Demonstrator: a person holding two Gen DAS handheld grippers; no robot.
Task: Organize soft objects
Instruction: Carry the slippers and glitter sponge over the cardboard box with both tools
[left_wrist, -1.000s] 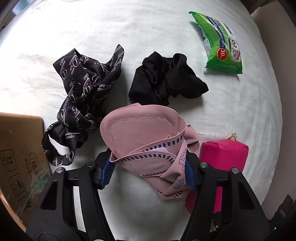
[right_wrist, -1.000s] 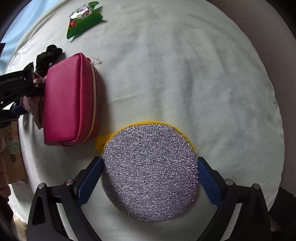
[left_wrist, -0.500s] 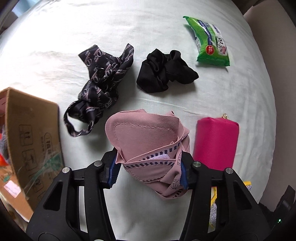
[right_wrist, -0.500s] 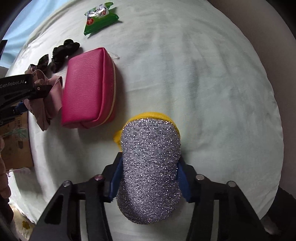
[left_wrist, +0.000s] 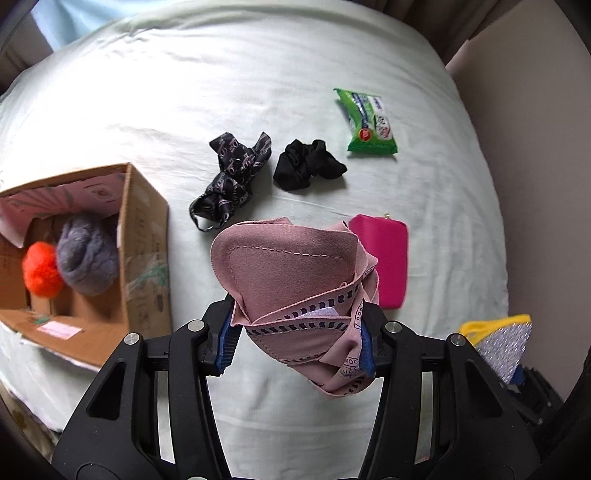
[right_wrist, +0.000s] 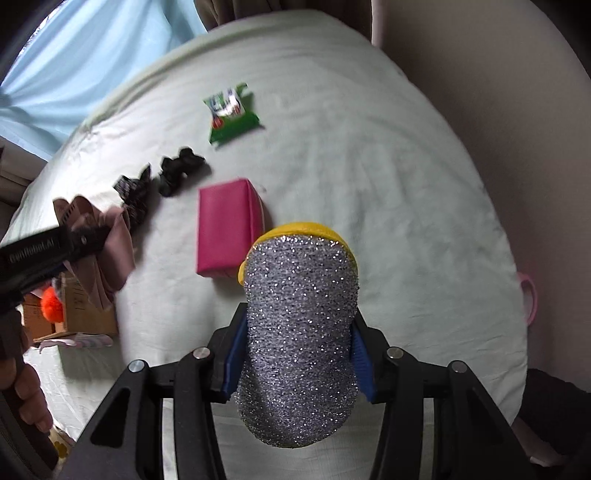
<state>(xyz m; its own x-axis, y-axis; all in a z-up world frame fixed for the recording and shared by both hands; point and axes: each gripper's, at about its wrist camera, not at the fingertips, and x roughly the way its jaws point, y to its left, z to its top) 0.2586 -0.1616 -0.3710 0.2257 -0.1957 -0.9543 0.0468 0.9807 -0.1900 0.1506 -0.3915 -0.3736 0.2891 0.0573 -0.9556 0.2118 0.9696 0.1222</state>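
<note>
My left gripper (left_wrist: 297, 341) is shut on a pink cloth (left_wrist: 291, 273) and holds it above the bed, right of an open cardboard box (left_wrist: 146, 236). The box holds a grey woolly ball (left_wrist: 86, 254) and an orange pompom (left_wrist: 38, 273). My right gripper (right_wrist: 297, 360) is shut on a silver glittery sponge with a yellow back (right_wrist: 301, 317), squeezed and lifted off the bed. The sponge also shows in the left wrist view (left_wrist: 500, 343). The left gripper with the pink cloth (right_wrist: 110, 243) shows at the left of the right wrist view.
On the pale bed sheet (left_wrist: 184, 92) lie a black patterned scarf (left_wrist: 231, 177), a black scrunchie (left_wrist: 306, 168), a green wipes pack (left_wrist: 369, 123) and a magenta pouch (left_wrist: 386, 266). A wall or headboard (right_wrist: 498, 92) runs along the right.
Both grippers have risen well above the bed with their loads. The right gripper closed, squeezing the sponge narrow. The box and its contents came into the left wrist view.
</note>
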